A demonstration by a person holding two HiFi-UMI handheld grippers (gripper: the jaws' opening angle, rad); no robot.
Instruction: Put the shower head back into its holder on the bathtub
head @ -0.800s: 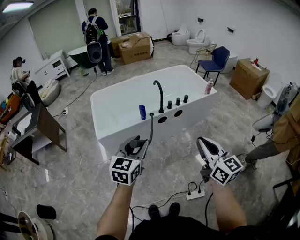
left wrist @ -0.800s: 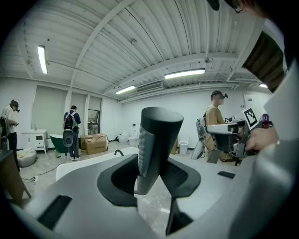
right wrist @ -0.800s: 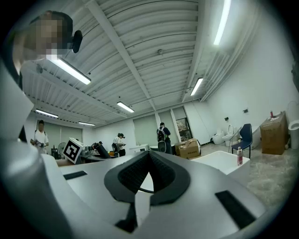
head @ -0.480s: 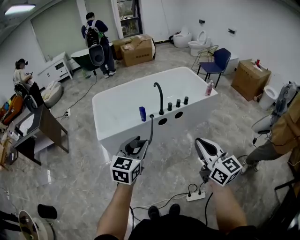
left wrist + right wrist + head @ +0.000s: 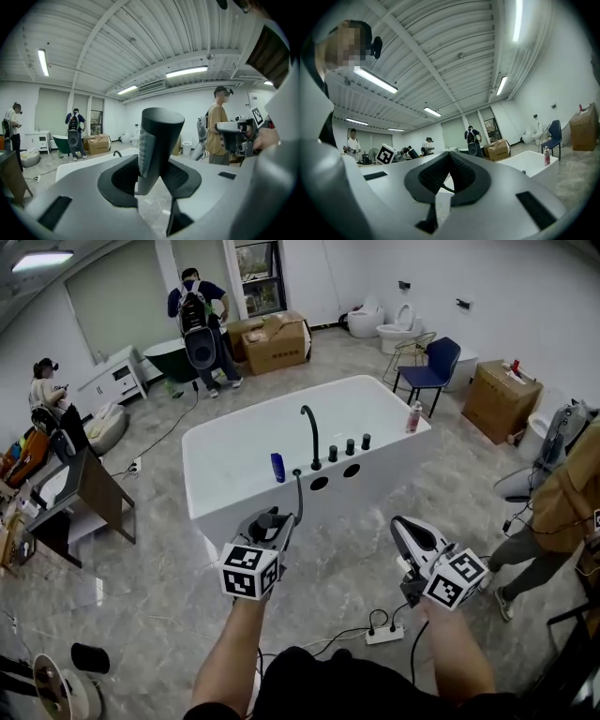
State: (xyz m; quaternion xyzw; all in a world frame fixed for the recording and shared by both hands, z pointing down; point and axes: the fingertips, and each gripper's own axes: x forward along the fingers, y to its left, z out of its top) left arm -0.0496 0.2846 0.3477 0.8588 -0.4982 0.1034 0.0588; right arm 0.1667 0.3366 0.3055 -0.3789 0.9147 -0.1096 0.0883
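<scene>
In the head view my left gripper [image 5: 266, 524] is shut on the dark shower head [image 5: 263, 520], a short way in front of the white bathtub [image 5: 234, 460]. The hose [image 5: 300, 493] runs from it up to the tub's near rim, beside the curved black faucet [image 5: 309, 432] and three black knobs [image 5: 349, 446]. In the left gripper view the shower head [image 5: 157, 140] stands upright between the pads of the left gripper [image 5: 151, 171]. My right gripper [image 5: 405, 532] hovers to the right over the floor, shut with nothing in it; in its own view the right gripper [image 5: 449, 176] shows its pads together.
A blue bottle [image 5: 278, 466] and a pink bottle [image 5: 413, 415] stand on the tub rim. A power strip [image 5: 382, 634] with cables lies on the floor near my feet. A person [image 5: 548, 512] stands at the right, and a blue chair [image 5: 433, 360] and cardboard boxes [image 5: 272, 338] stand beyond the tub.
My left gripper with the shower head has edged slightly toward the tub. The right gripper has hardly moved. The person at the right has stepped further into view.
</scene>
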